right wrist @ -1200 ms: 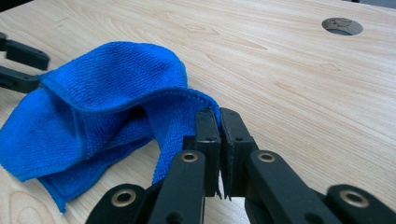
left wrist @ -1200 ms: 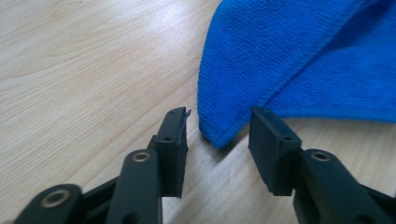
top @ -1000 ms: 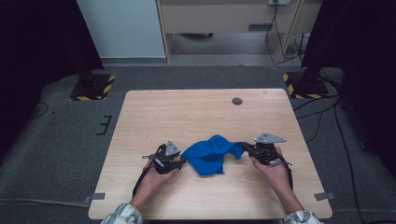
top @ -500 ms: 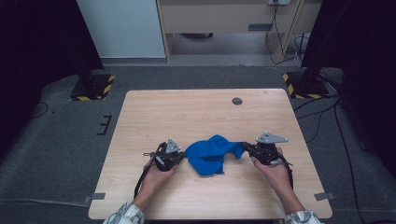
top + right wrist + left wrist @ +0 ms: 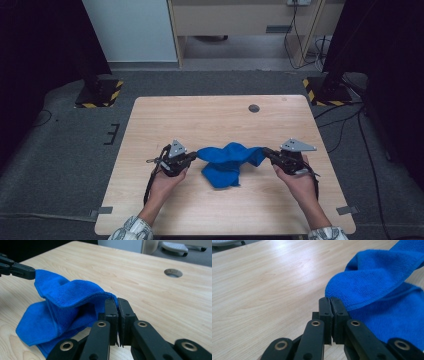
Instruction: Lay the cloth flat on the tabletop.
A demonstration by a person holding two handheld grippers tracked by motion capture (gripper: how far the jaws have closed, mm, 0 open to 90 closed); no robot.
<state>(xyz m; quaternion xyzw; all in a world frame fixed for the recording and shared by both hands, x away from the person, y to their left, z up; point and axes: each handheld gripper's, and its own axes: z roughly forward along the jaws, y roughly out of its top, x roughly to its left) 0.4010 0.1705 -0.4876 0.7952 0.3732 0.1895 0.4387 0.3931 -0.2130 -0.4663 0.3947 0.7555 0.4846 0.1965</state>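
Observation:
A crumpled blue cloth [image 5: 227, 162] lies on the wooden table [image 5: 210, 120], strung between my two grippers. My left gripper [image 5: 192, 159] is shut on the cloth's left corner and holds that end a little off the table. In the left gripper view the jaws [image 5: 331, 302] are pressed together, with the blue cloth [image 5: 374, 277] running off to their right. My right gripper [image 5: 265, 151] is shut on the cloth's right edge. In the right gripper view its jaws [image 5: 117, 302] pinch a hem of the cloth [image 5: 67, 297], and the left gripper [image 5: 17, 268] grips the far corner.
A round cable hole [image 5: 254, 108] sits in the table's far right part. Black stands with yellow-striped feet [image 5: 100, 95] flank the table on the grey floor. A cabinet [image 5: 240, 20] stands behind it.
My left gripper has shut on the cloth's left corner and risen slightly, lifting that end. The right gripper has kept still with its grip on the cloth.

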